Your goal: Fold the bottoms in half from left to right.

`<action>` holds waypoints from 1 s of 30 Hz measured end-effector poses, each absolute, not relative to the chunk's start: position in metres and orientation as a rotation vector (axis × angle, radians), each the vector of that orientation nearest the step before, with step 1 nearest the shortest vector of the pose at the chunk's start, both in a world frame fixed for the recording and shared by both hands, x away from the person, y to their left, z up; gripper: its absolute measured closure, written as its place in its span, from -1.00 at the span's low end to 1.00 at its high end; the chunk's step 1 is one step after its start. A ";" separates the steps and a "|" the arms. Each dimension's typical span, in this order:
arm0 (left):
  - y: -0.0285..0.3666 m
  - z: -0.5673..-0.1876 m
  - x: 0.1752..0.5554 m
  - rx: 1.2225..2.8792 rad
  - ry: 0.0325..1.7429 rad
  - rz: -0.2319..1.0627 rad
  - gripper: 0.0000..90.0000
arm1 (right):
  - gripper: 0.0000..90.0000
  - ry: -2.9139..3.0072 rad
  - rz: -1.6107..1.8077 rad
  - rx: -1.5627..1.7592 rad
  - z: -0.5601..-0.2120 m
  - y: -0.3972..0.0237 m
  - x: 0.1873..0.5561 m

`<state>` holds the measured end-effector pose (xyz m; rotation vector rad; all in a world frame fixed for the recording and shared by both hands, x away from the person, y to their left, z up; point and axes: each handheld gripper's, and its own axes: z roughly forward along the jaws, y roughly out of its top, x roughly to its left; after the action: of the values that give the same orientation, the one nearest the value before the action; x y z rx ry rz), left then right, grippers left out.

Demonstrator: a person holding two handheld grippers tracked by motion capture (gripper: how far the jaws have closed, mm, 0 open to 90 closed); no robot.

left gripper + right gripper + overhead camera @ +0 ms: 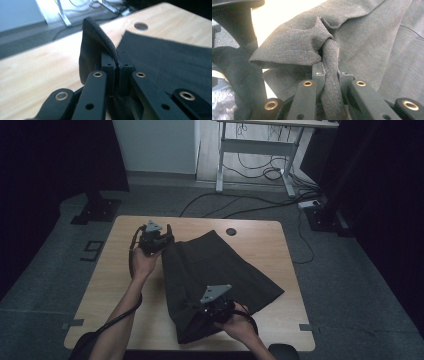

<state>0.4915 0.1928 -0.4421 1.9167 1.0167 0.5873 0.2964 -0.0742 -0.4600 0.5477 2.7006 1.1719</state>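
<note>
A dark grey garment (220,270) lies spread across the middle of the wooden table (110,285). My left gripper (165,239) is shut on its far left edge; in the left gripper view the hem of the garment (100,32) rises in a curve from between the closed jaws of the left gripper (117,65). My right gripper (197,307) is shut on the near edge, low at the front. In the right gripper view a bunched fold of the garment (329,67) is pinched by the right gripper (329,72), with more cloth draped behind.
A round cable hole (231,231) sits in the table's far edge, past the garment. Beyond the table a white desk frame (250,150) stands on the floor amid loose cables (260,170). A dark stand base (95,210) is at the far left.
</note>
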 end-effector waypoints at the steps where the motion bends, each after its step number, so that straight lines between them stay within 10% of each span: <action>1: 0.190 -0.441 0.494 1.907 1.016 0.572 0.91 | 0.80 2.696 1.181 0.556 -0.459 -0.079 0.297; 30: 0.053 -0.428 0.565 1.949 0.849 0.506 0.92 | 0.80 2.410 1.160 0.841 -0.430 -0.199 0.314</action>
<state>0.5653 0.0529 -0.4280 1.9495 0.8491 0.5058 0.3143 -0.1990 -0.4299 0.8406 2.4101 1.1596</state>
